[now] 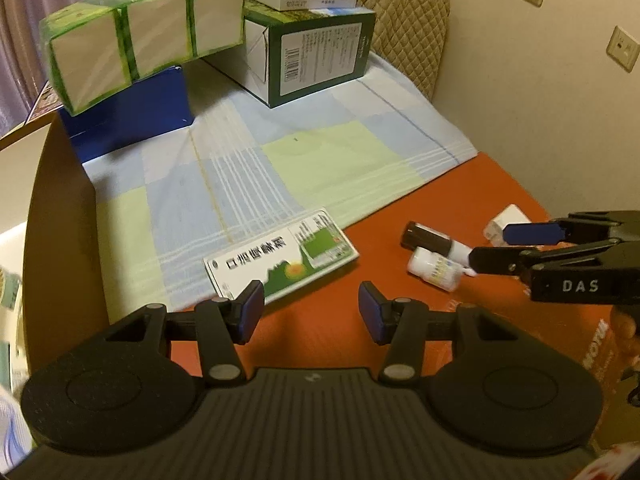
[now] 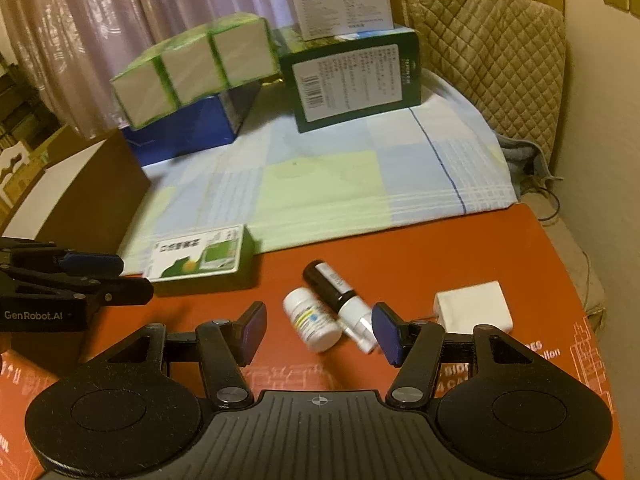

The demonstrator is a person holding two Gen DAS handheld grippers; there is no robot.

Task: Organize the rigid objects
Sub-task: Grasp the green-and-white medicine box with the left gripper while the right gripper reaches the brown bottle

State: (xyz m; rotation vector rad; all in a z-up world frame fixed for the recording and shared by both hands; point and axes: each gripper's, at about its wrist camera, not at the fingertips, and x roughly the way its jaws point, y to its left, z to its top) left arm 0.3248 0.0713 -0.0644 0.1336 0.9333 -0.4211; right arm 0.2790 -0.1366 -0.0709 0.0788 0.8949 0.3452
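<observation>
While both tongs hang part open and empty over the red desk [image 2: 460,240], the left tongs [image 1: 311,312] sit near the green medicine box [image 1: 280,258]; the right tongs [image 2: 319,328] straddle a white pill bottle [image 2: 312,324] beside a dark spray bottle [image 2: 340,296], both lying down.

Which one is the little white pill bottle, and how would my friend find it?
Start at the orange-red mat in front of the checked cloth. Near its middle, between the flat green-and-white medicine box and the white square charger, two small containers lie together. The pill bottle is the stubby all-white one; its neighbour, the spray bottle, is longer and dark-bodied.
</observation>
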